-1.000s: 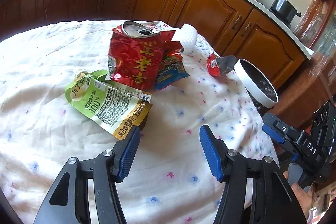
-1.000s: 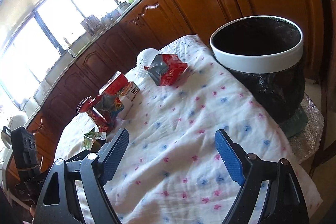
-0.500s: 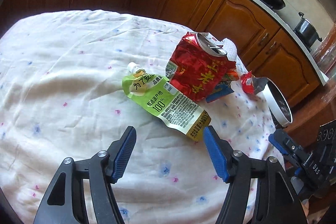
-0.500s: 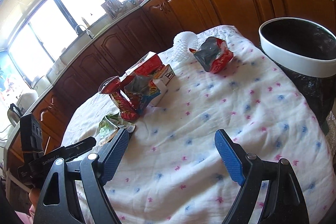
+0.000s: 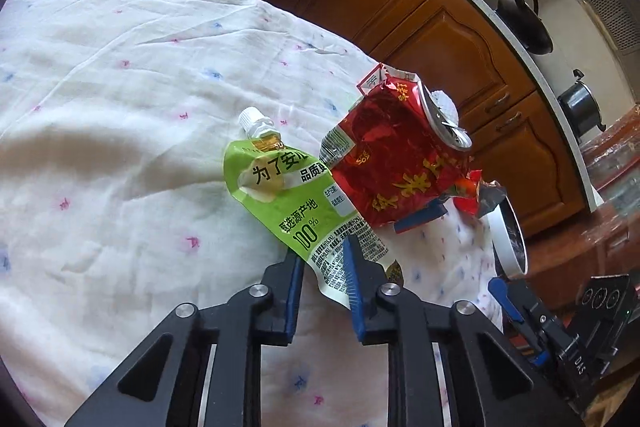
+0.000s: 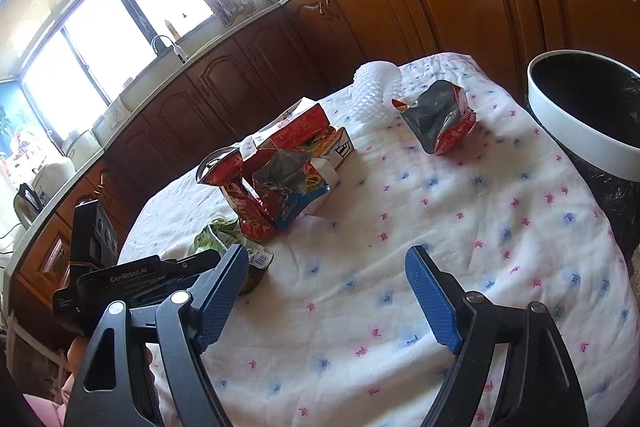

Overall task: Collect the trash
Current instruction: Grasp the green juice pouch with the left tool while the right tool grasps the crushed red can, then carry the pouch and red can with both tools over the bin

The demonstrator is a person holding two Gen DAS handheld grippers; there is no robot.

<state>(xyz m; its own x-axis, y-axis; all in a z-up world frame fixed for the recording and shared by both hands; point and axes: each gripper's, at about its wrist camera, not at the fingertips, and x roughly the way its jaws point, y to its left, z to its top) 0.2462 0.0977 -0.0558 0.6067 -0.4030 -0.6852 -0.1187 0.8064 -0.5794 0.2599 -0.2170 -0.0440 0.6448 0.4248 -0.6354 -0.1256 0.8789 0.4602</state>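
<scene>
My left gripper point(image 5: 324, 259) is shut on the bottom edge of a green spouted drink pouch point(image 5: 288, 195), which lies on the white flowered tablecloth point(image 5: 120, 147). A crushed red can point(image 5: 396, 155) leans right behind the pouch. My right gripper point(image 6: 324, 287) is open and empty above the cloth. In the right wrist view the pouch point(image 6: 222, 237) and can point(image 6: 240, 203) lie at the left, with a torn snack bag point(image 6: 292, 187), a red carton point(image 6: 304, 131) and a red-silver wrapper point(image 6: 440, 119) farther back.
A black-lined trash bin with a white rim point(image 6: 576, 123) stands off the table's right edge; it also shows in the left wrist view point(image 5: 508, 239). A white foam net point(image 6: 376, 87) lies at the far edge. Wooden cabinets point(image 6: 440, 7) run behind.
My left gripper moved forward onto the green pouch and closed from wide open onto its bottom edge. My right gripper swung left, still open.
</scene>
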